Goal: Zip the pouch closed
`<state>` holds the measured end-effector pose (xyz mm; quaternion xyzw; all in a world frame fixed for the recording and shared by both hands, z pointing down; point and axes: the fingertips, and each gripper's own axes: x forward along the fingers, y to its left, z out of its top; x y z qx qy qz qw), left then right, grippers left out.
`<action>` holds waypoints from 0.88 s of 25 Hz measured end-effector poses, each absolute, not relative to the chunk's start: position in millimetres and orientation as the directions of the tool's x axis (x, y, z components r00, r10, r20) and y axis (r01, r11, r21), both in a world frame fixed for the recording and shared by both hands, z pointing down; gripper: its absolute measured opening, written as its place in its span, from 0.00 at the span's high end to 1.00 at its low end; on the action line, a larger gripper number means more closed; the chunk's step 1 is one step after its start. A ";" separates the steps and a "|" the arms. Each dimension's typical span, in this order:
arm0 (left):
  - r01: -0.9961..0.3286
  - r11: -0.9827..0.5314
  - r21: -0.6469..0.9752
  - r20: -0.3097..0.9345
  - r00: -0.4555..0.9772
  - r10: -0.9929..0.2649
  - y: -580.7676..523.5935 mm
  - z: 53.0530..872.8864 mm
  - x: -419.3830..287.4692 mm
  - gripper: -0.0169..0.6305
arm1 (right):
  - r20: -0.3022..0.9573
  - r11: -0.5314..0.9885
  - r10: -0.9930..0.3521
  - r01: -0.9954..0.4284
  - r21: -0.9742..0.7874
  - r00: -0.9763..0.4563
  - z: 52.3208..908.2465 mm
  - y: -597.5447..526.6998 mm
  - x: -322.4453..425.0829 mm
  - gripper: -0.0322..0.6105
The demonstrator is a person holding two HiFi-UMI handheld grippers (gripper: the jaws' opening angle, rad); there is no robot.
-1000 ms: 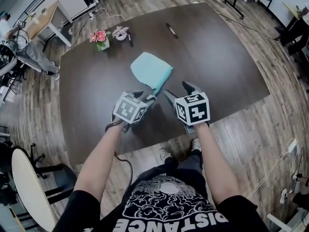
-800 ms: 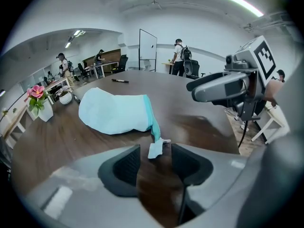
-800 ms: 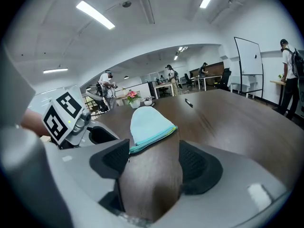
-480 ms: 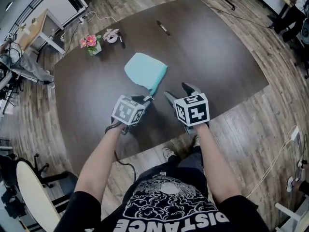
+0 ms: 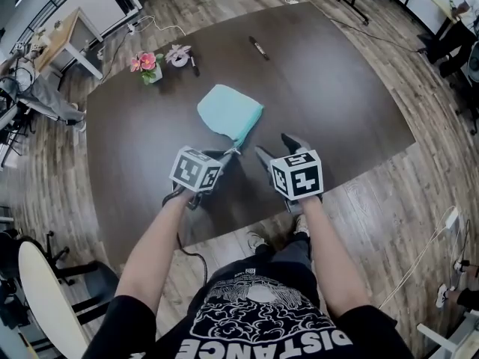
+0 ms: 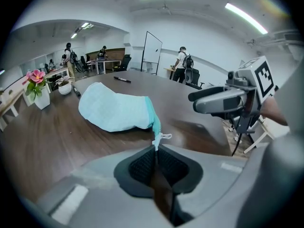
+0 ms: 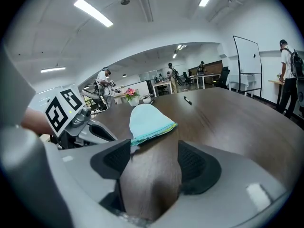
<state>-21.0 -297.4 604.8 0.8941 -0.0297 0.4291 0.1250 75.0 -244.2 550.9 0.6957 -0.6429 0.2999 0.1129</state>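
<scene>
**Zip pull pinched in the left tongs, right tongs held open**

The left tongs (image 6: 156, 149) have just been closed, and the tip of the white zip pull (image 6: 161, 137) is pinched between the pads. The right tongs (image 7: 154, 148) are held with the jaws wide apart; only bare worktop (image 5: 337, 88) is seen between them, and nothing is touched by them.

Both tongs are held over the worktop's near edge, the left tongs (image 5: 224, 156) just beside the right tongs (image 5: 275, 146). The light blue pouch (image 5: 228, 112) is laid flat about midway across the worktop. Its zip end is turned toward the near edge, where the pull is held. The zipped edge of the pouch (image 7: 147, 120) is seen just ahead of the right tongs.

A small pot of pink flowers (image 5: 147, 64) is placed near the far left corner. A dark marker pen (image 5: 258, 48) is laid near the far edge.
</scene>
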 end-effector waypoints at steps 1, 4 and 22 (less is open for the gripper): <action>-0.170 -0.963 0.208 0.769 0.638 0.053 -298.2 602.1 -21.1 0.94 | 0.562 -0.140 -0.827 -0.964 -0.227 -0.012 549.6 -245.7 74.3 0.48; -0.206 -0.953 0.223 0.753 0.657 0.034 -300.2 592.3 -20.2 0.94 | 0.561 -0.111 -0.827 -0.969 -0.221 -0.034 544.6 -249.5 73.0 0.49; -0.301 -0.935 0.185 0.748 0.660 -0.065 -288.9 548.8 -28.4 0.94 | 0.534 0.207 -0.784 -0.944 -0.257 -0.317 520.8 -265.0 40.4 0.53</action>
